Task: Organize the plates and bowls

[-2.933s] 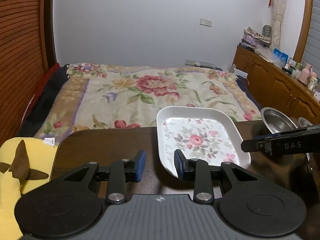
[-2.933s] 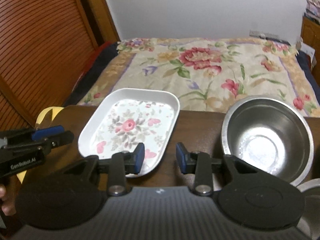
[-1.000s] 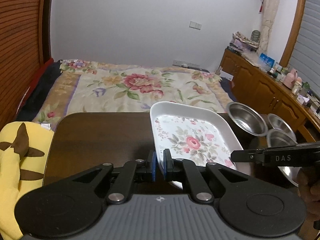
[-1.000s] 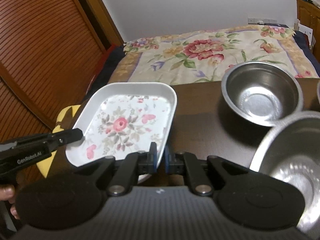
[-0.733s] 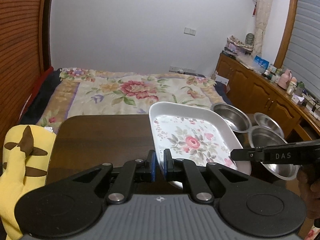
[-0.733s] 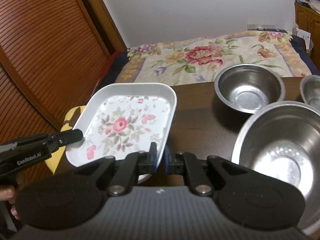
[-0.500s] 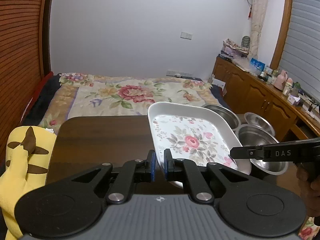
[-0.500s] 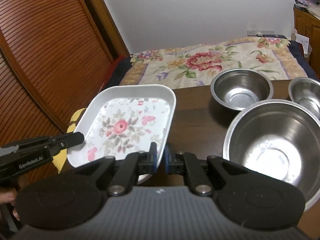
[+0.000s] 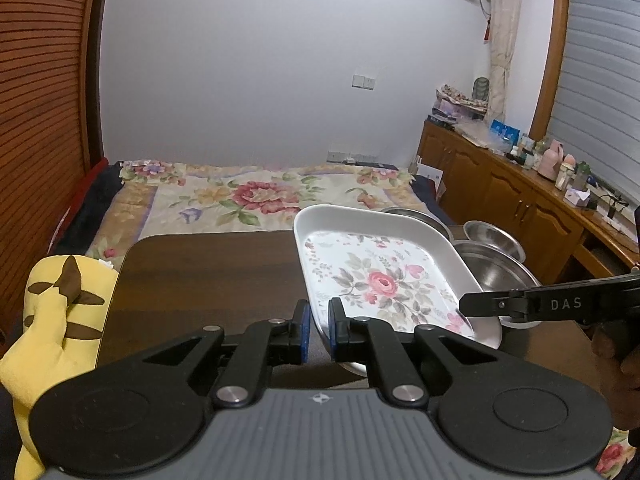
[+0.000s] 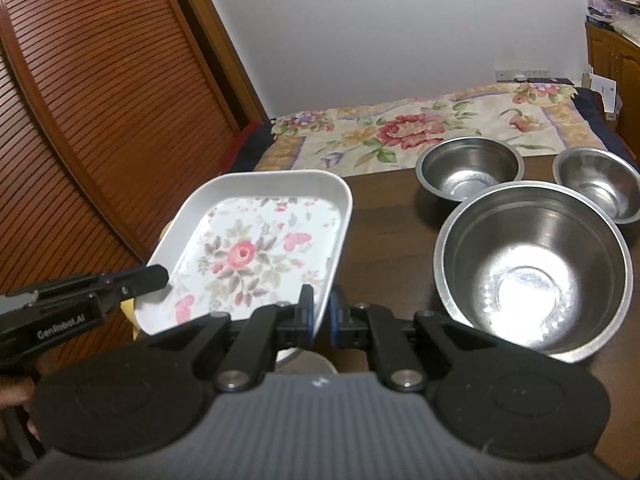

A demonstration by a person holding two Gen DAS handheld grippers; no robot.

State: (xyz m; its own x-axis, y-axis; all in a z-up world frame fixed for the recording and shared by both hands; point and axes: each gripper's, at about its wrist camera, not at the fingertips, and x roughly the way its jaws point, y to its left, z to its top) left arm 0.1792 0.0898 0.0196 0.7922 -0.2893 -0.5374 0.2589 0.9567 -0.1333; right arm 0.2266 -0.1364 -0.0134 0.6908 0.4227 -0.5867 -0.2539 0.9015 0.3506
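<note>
The floral plate, a white rectangular dish with raised rim and a pink rose printed at its centre, is held off the dark wooden desk by both tools at once. The left hand-held gripper is clamped on the plate's near left rim, its blue pads pressing the thin edge from either side. The right hand-held gripper is likewise clamped on the plate's near right rim.

Taking the plate as the landmark: in the right wrist view, the large steel bowl sits on the desk just to the right of the plate. Beyond that bowl, farther from the plate, stand a medium steel bowl and a small steel bowl, side by side near the desk's far edge. In the left wrist view the plate's right rim overlaps these bowls.

To the left of the plate, past the desk's left edge, lies a yellow plush toy with brown markings. Behind the plate, beyond the desk, is a bed with a flowered cover.
</note>
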